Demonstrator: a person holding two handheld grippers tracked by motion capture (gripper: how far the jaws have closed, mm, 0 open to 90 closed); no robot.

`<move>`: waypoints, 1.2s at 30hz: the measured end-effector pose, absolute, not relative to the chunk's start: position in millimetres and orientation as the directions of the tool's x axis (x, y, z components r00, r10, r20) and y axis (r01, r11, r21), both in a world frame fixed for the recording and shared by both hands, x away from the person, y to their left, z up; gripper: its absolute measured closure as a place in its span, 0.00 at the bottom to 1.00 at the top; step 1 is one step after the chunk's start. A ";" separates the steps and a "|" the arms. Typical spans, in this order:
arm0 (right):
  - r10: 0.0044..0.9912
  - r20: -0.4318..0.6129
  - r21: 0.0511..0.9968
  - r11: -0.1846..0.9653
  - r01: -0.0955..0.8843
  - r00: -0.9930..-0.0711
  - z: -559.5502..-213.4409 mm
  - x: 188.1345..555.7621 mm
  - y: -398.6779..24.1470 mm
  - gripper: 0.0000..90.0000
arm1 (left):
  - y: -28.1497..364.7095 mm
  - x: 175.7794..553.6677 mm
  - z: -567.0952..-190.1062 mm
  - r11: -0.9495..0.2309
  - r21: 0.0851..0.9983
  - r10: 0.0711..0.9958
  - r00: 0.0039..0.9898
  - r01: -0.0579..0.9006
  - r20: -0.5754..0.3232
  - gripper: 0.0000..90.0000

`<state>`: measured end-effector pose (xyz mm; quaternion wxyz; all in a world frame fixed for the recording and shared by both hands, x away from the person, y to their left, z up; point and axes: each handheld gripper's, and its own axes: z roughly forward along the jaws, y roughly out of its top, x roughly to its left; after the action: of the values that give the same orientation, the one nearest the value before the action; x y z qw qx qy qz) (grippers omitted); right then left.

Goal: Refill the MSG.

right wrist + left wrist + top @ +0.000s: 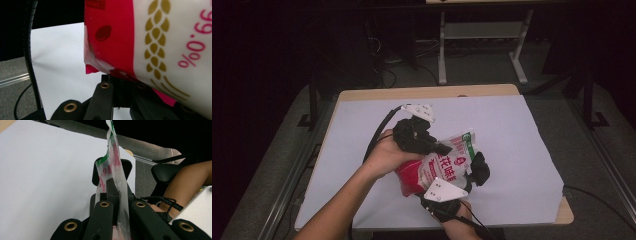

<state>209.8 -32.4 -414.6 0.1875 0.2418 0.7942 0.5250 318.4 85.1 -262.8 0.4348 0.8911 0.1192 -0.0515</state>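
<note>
On bag [172, 37], "99.0%", gold wheat ears [155, 37]

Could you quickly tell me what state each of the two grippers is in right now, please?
Left gripper: shut on the green-striped edge of the red and white plastic food pouch.
Right gripper: shut on the pouch's red end.

both grippers are black, the left gripper [443, 148] and the right gripper [480, 169] each topped by a grey three-cornered plate with small screws. brass-ringed holes dot the jaws' arms. black cables trail off. forearms are bare, no sleeves.
</note>
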 end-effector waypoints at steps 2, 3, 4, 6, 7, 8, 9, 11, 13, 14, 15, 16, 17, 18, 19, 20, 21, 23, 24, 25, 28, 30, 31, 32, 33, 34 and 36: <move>0.581 -0.045 0.924 0.333 0.187 -0.812 -414.6 209.7 -32.5 1.00 | 84.7 318.0 -262.9 -0.592 0.762 0.169 0.965 0.262 -0.200 1.00; 0.581 -0.045 0.924 0.333 0.187 -0.812 -414.6 209.8 -32.5 1.00 | 84.5 318.1 -262.9 -0.593 0.761 0.169 0.965 0.261 -0.200 1.00; 0.581 -0.044 0.924 0.332 0.187 -0.813 -414.7 209.8 -32.5 1.00 | 84.3 318.1 -262.9 -0.593 0.761 0.169 0.965 0.262 -0.200 1.00; 0.581 -0.044 0.925 0.332 0.187 -0.813 -414.6 210.1 -32.5 1.00 | 84.4 318.2 -262.8 -0.594 0.761 0.169 0.965 0.261 -0.199 1.00; 0.581 -0.044 0.925 0.331 0.187 -0.812 -414.6 210.1 -32.5 1.00 | 84.3 318.2 -262.7 -0.594 0.762 0.168 0.966 0.259 -0.198 1.00; 0.582 -0.043 0.925 0.330 0.188 -0.812 -414.6 210.0 -32.4 1.00 | 84.4 318.4 -262.5 -0.596 0.760 0.165 0.966 0.257 -0.197 1.00; 0.582 -0.042 0.925 0.330 0.188 -0.812 -414.5 209.8 -32.3 1.00 | 84.3 318.3 -262.4 -0.597 0.760 0.165 0.966 0.257 -0.196 1.00; 0.581 -0.041 0.925 0.329 0.188 -0.813 -414.4 209.5 -32.1 1.00 | 84.3 318.1 -262.3 -0.597 0.760 0.165 0.966 0.257 -0.197 1.00; 0.581 -0.040 0.926 0.328 0.188 -0.813 -414.4 209.3 -32.1 1.00 | 84.2 318.1 -262.3 -0.598 0.760 0.165 0.967 0.256 -0.197 1.00; 0.581 -0.040 0.926 0.328 0.189 -0.813 -414.4 209.3 -32.0 1.00 | 84.2 318.2 -262.2 -0.599 0.759 0.162 0.967 0.254 -0.195 1.00; 0.581 -0.041 0.926 0.328 0.188 -0.813 -414.4 209.3 -32.0 1.00 | 84.0 318.2 -262.2 -0.600 0.759 0.162 0.967 0.254 -0.195 1.00; 0.581 -0.040 0.926 0.328 0.189 -0.813 -414.4 209.3 -32.0 1.00 | 83.9 318.3 -262.2 -0.600 0.759 0.162 0.967 0.253 -0.195 1.00; 0.581 -0.040 0.926 0.328 0.189 -0.813 -414.4 209.4 -32.0 1.00 | 83.7 318.3 -262.2 -0.600 0.759 0.162 0.967 0.253 -0.194 1.00; 0.581 -0.039 0.926 0.327 0.190 -0.813 -414.4 209.5 -32.0 1.00 | 83.4 318.4 -262.1 -0.600 0.759 0.163 0.967 0.253 -0.194 1.00; 0.581 -0.038 0.926 0.326 0.190 -0.813 -414.4 209.6 -32.1 1.00 | 83.1 318.4 -262.2 -0.600 0.758 0.164 0.967 0.254 -0.195 1.00; 0.581 -0.038 0.926 0.326 0.190 -0.813 -414.4 209.7 -32.1 1.00 | 82.9 318.3 -262.2 -0.599 0.758 0.164 0.967 0.256 -0.196 1.00; 0.581 -0.037 0.926 0.326 0.190 -0.813 -414.4 209.8 -32.1 1.00 | 82.8 318.4 -262.2 -0.600 0.758 0.164 0.967 0.256 -0.196 1.00; 0.581 -0.038 0.926 0.326 0.190 -0.813 -414.4 209.8 -32.2 1.00 | 82.6 318.4 -262.1 -0.600 0.758 0.164 0.967 0.256 -0.196 1.00; 0.582 -0.039 0.926 0.326 0.189 -0.813 -414.4 209.8 -32.2 1.00 | 82.5 318.4 -262.0 -0.600 0.758 0.164 0.967 0.256 -0.196 1.00; 0.581 -0.039 0.926 0.326 0.189 -0.813 -414.3 209.7 -32.3 1.00 | 82.6 318.3 -262.0 -0.601 0.758 0.165 0.967 0.256 -0.196 1.00; 0.581 -0.039 0.926 0.326 0.189 -0.813 -414.3 209.7 -32.3 1.00 | 82.4 318.4 -262.1 -0.601 0.758 0.165 0.967 0.256 -0.196 1.00; 0.582 -0.038 0.926 0.325 0.190 -0.812 -414.4 209.6 -32.1 1.00 | 81.9 318.5 -262.1 -0.601 0.757 0.166 0.967 0.256 -0.195 1.00; 0.582 -0.038 0.926 0.326 0.190 -0.812 -414.4 209.6 -32.0 1.00 | 81.8 318.7 -262.1 -0.603 0.757 0.164 0.967 0.253 -0.193 1.00; 0.582 -0.038 0.926 0.326 0.190 -0.812 -414.4 209.6 -32.0 1.00 | 81.7 318.6 -262.1 -0.602 0.757 0.165 0.967 0.255 -0.195 1.00; 0.582 -0.038 0.926 0.325 0.190 -0.812 -414.4 209.5 -32.0 1.00 | 81.7 318.7 -262.1 -0.602 0.757 0.165 0.967 0.255 -0.195 1.00; 0.582 -0.038 0.926 0.325 0.190 -0.812 -414.4 209.6 -32.0 1.00 | 81.7 318.7 -262.1 -0.602 0.757 0.165 0.967 0.255 -0.194 1.00; 0.581 -0.037 0.926 0.325 0.190 -0.813 -414.4 209.5 -31.9 1.00 | 81.9 318.6 -262.0 -0.603 0.756 0.165 0.967 0.255 -0.195 1.00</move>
<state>209.5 -31.9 -414.4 0.1853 0.2432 0.7925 0.5276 318.6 81.9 -262.0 0.4299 0.8937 0.1175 -0.0524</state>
